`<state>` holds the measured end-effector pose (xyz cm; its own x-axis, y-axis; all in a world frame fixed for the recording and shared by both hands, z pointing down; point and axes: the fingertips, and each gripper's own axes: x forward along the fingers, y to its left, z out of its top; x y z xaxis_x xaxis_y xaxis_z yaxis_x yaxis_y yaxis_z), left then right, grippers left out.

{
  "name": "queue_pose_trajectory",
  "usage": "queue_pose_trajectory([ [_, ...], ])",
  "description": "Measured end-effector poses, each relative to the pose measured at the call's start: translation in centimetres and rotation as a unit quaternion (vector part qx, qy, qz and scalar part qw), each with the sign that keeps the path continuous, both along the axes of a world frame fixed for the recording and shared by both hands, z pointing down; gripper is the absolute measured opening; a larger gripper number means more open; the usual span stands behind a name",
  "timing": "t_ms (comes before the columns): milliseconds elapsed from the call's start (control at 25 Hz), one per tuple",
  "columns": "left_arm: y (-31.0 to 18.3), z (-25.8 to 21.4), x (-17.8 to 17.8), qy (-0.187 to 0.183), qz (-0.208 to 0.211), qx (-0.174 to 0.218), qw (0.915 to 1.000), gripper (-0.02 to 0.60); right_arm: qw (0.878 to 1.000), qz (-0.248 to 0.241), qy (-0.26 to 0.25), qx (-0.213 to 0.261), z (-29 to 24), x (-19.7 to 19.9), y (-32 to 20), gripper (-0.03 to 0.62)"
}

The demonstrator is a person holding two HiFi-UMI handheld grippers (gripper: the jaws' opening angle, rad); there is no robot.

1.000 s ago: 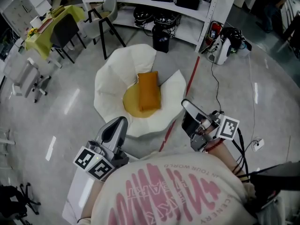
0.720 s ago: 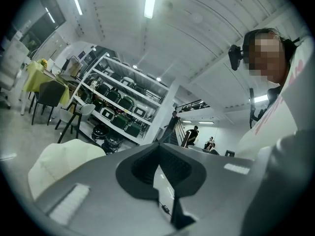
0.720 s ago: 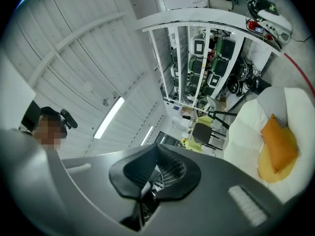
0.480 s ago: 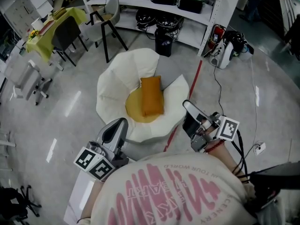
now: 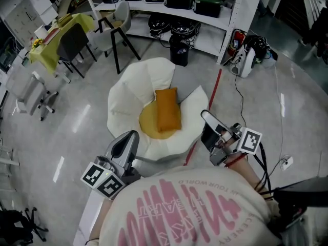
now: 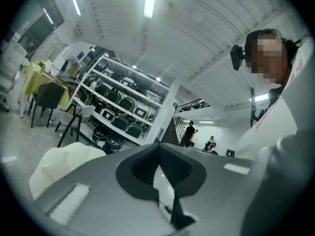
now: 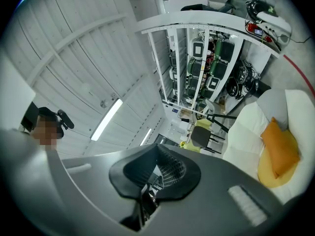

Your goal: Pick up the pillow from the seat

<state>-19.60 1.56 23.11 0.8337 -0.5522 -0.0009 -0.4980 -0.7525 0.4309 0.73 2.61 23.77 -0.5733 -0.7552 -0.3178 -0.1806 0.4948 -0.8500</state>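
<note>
While I hold both hands out level before my chest, my left gripper sits at 7 o'clock of the seat and noses toward 1 o'clock, and my right gripper sits at 4 o'clock of it, tipped slightly up and nosing toward 11 o'clock. Neither touches the seat. Both pairs of jaws are pressed fully together with nothing between them, as the left gripper view and the right gripper view each show. That seat, a white petal-shaped chair on the grey floor, lies at 12 o'clock from me. A round yellow cushion fills its hollow. The orange pillow lies flat on the cushion's 3 o'clock half, its upper end reaching onto the white backrest. Its long axis runs almost along the 12-to-6 line, the far end pointing at 12 and the near end at 6, toward me. From my right gripper it shows at 3 o'clock, well apart from the jaws.
</note>
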Motion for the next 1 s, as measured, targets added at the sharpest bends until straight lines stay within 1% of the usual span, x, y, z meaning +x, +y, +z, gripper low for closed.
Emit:
queue_pose_trajectory([
  [160, -0.4, 0.2, 0.6, -0.001, 0.003, -0.003, 1.0000, 0.011, 1.000, -0.004, 0.000, -0.004, 0.1, 0.1, -0.1, 0.005],
  [360, -0.9, 0.6, 1.5, -0.006, 0.008, -0.006, 0.9999, 0.011, 1.000, -0.002, -0.002, -0.020, 1.0, 0.7, -0.4, 0.005],
  [520, -1.4, 1.3, 2.1, -0.007, 0.004, -0.013, 0.9999, 0.011, 1.000, -0.014, 0.001, -0.025, 1.6, 1.1, -1.4, 0.005],
  [720, -3.1, 2.6, 3.6, 0.005, -0.031, -0.008, 0.9995, 0.011, 0.999, -0.037, 0.012, -0.025, 2.9, 3.3, -3.8, 0.005],
  [880, -5.6, 1.4, 5.5, 0.004, -0.055, -0.015, 0.9983, 0.011, 0.997, -0.065, 0.020, -0.021, 1.0, 5.2, -7.6, 0.005],
  [1000, -7.1, 1.2, 6.8, 0.007, -0.077, -0.017, 0.9969, 0.011, 0.996, -0.086, 0.020, -0.018, 0.6, 6.4, -10.3, 0.005],
])
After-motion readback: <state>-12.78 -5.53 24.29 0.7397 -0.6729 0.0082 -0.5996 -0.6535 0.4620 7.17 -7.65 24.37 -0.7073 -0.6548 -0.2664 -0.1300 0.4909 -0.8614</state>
